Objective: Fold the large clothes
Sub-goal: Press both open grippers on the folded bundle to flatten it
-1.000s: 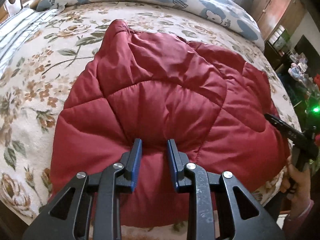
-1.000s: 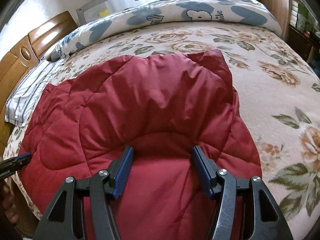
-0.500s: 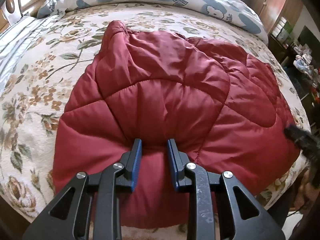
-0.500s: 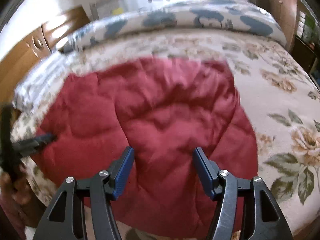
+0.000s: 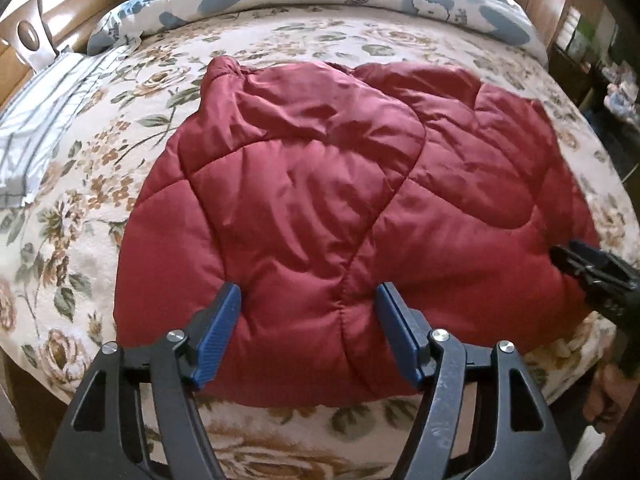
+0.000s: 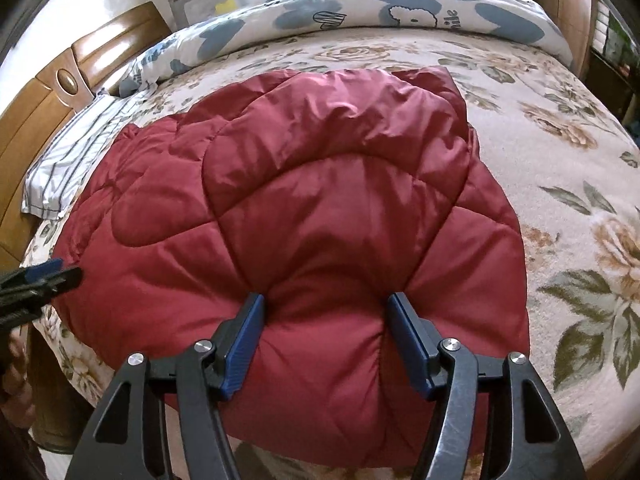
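1. My left gripper (image 5: 309,334) points steeply down at the near edge of the red quilted jacket (image 5: 340,208). Its jaws are opening; a puffed fold of the jacket's hem sits between the blue pads (image 5: 218,336), which stand apart from it rather than pressing in. I record it as released.
2. My right gripper (image 6: 327,344) points down at the same near hem, further along. The padding bulges up between its pads (image 6: 408,344), and the cloth puckers in toward both pad tips. The jaws stand fairly wide, yet the fabric looks pinched, so I record it as grasping the jacket.
3. The jacket lies folded on the floral bedspread (image 5: 80,184), its bulk spread away from both of my grippers toward the far side of the bed. Its near edge lies close to the bed's edge, directly under my fingers.
4. In the left view, my right gripper shows at the jacket's right edge. In the right view, my left gripper shows at the jacket's left edge.
5. Beyond the jacket lies a blue-and-white patterned duvet (image 6: 400,12). A striped pillow (image 6: 68,156) rests by the wooden headboard (image 6: 48,92), well apart from the jacket's far left corner.
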The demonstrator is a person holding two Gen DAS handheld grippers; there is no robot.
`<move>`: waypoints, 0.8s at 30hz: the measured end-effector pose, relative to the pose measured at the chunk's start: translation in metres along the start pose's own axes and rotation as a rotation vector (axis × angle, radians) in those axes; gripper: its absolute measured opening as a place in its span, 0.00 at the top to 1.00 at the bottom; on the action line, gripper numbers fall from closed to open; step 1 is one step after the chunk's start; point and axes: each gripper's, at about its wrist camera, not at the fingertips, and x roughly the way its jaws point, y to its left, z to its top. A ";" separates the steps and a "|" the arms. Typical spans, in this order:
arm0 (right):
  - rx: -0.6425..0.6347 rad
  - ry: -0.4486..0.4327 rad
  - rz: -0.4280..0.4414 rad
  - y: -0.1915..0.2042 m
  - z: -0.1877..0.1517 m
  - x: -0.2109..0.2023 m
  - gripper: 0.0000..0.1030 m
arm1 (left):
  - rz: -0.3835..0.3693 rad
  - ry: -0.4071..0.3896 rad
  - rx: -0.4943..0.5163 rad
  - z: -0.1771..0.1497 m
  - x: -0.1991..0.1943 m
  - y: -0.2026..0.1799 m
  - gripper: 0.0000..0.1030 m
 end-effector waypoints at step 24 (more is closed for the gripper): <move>-0.030 0.000 0.009 0.009 0.036 0.016 0.34 | 0.009 0.022 -0.035 0.028 0.023 0.009 0.24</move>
